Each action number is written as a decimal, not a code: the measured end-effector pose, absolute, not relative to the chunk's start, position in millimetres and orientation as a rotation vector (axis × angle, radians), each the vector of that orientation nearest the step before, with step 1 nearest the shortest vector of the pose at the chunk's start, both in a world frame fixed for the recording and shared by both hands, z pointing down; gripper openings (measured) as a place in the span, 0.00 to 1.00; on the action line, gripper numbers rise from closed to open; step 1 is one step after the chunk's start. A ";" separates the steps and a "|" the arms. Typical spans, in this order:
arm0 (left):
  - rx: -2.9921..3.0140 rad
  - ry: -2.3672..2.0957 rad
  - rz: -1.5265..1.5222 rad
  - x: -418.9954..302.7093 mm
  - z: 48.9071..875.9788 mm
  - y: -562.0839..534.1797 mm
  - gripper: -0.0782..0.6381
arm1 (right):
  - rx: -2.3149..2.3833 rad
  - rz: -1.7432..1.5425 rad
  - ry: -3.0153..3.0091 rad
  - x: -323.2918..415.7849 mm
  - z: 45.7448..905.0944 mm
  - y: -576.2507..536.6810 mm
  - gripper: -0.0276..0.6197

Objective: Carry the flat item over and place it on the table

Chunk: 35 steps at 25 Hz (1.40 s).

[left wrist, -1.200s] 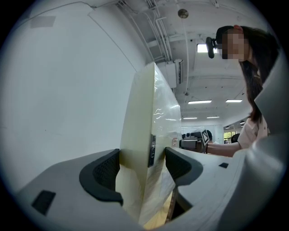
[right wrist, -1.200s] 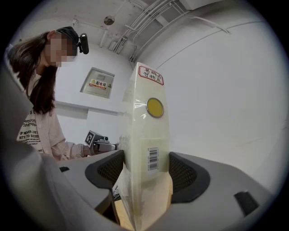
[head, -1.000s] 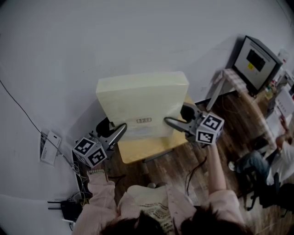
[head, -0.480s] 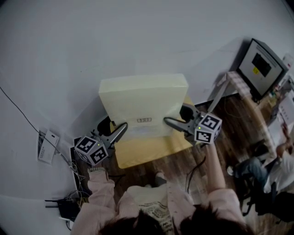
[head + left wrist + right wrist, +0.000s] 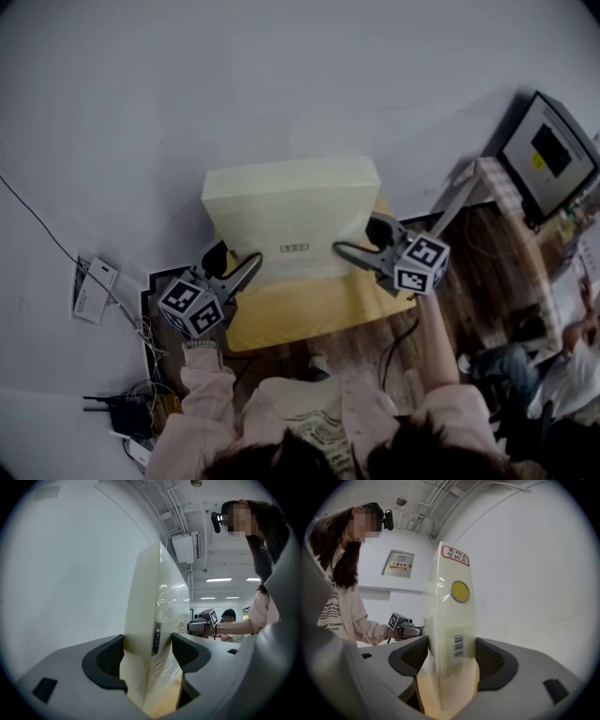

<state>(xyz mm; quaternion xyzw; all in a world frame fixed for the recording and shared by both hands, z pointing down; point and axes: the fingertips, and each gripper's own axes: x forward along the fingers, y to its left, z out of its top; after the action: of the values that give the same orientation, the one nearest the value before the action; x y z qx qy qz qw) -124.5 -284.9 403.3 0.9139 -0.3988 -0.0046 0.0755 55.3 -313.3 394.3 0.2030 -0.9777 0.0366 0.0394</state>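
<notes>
Head view shows our left tongs (image 5: 249,264) and right tongs (image 5: 343,249) clamped on opposite side edges of the flat item (image 5: 291,211), upright over the worktop (image 5: 300,314). We judge it stiff, light and slippery, so those side edges suit.

The left gripper (image 5: 148,654) clamps the pale, plastic-wrapped flat item (image 5: 157,592), which stands upright on edge. A white wall (image 5: 70,573) lies left; the right gripper (image 5: 201,623) shows at the item's far end.

A plain white wall (image 5: 187,94) fills the upper and left of the head view. Dark wood-plank floor (image 5: 469,291) runs across the lower right, with a small yellow bench (image 5: 309,314) at centre and a monitor (image 5: 553,155) at the upper right edge. Overhead, strip lights (image 5: 219,580) glow.
</notes>
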 end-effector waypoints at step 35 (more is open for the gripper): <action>2.587 -1.297 0.129 -110.4 504.3 -341.5 0.57 | 0.542 0.197 -2.955 65.0 495.5 -377.8 0.52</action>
<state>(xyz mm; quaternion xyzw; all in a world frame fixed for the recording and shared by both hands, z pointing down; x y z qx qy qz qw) -110.4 -341.5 504.3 0.8864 -0.4443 0.0442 0.1221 65.0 -377.8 495.5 0.1796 -0.9794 0.0652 0.0653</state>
